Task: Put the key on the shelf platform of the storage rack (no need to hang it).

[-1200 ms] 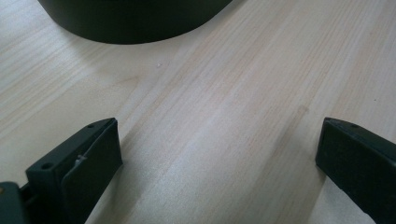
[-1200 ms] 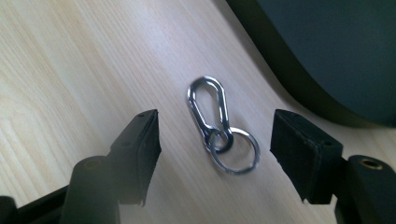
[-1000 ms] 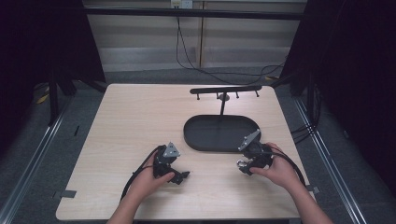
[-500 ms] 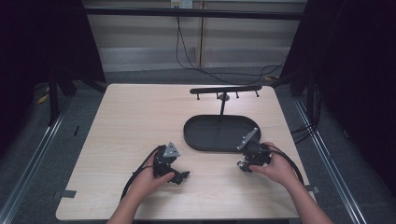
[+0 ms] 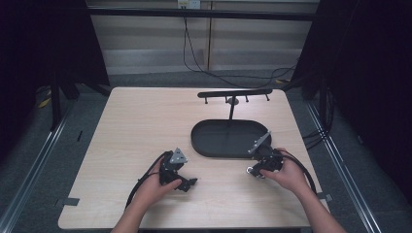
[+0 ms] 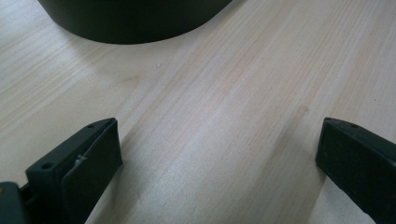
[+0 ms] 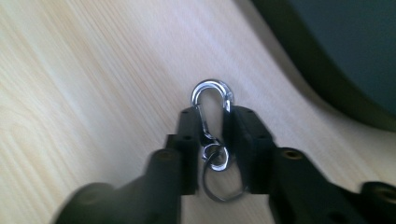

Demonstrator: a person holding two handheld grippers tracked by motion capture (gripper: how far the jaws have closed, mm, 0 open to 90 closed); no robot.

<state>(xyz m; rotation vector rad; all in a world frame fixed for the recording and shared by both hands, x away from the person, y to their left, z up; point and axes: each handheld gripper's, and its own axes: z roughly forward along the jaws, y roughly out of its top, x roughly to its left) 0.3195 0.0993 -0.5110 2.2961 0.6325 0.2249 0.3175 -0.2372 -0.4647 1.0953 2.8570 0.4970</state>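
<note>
**A:** Looking down from the high view, what is on the table [image 5: 145, 126]?

**B:** A pale wooden table with a black oval tray [image 5: 214, 145] right of centre. Behind the tray stands a thin black post carrying a crossbar rack [image 5: 234, 93] with small pegs. A person's forearms enter from the bottom edge, each hand holding a gripper.

**A:** Where is the right gripper [image 7: 214, 122], and what are its jaws doing?

**B:** It sits just in front of the tray's right end, low over the wood. Its jaws have just been closing and are now clamped on a silver carabiner clip [image 7: 212, 100]. The clip's rounded top pokes out past the jaw tips; a small ring [image 7: 216, 158] hangs from its lower end, between the jaws. The tray's dark rim curves past just beside it.

**A:** And the left gripper [image 5: 179, 175]?

**B:** It rests near the table's front, left of the tray and well apart from the clip. Its jaws stand wide apart with bare wood between them.
</note>
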